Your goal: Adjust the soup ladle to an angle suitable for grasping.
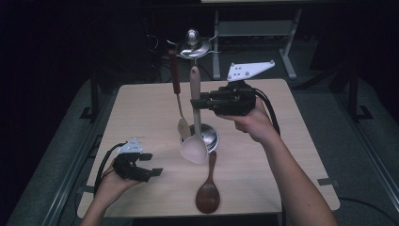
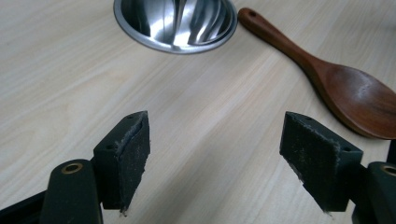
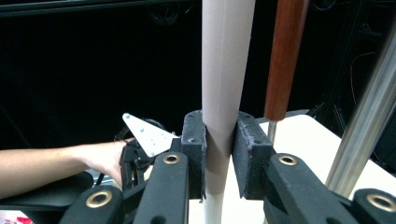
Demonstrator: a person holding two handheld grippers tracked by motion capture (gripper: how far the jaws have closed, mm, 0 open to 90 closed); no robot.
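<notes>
Nearest the person, the dark brown wooden rice spoon [image 1: 208, 188] lies flat on the pale wooden table [image 1: 141, 108], bowl toward the person and handle pointing at the round polished steel base [image 1: 209, 136] of the utensil stand. Left of that base and near the table's front edge, the left gripper [image 1: 153, 165] hovers low with its jaws spread wide and nothing between them; in the left gripper view its black pads [image 2: 133, 158] frame bare tabletop, with the steel base ahead and the wooden spoon [image 2: 336, 84] off to the side, apart from both pads. Above the base, the right gripper [image 1: 196, 102] is raised and held level, its jaws pressed together on the handle of the pale pinkish-grey silicone ladle [image 1: 194, 146]. The handle runs upright through the jaws, and the bowl hangs below, just in front of the base. In the right gripper view, both pads [image 3: 194, 154] squeeze the handle [image 3: 224, 93] on opposite sides. Just behind it hangs the red-brown-handled utensil with a thin metal shank [image 1: 178, 94], next to the steel pole [image 3: 369, 126]. Farthest is the stand's shiny domed top [image 1: 193, 46].
</notes>
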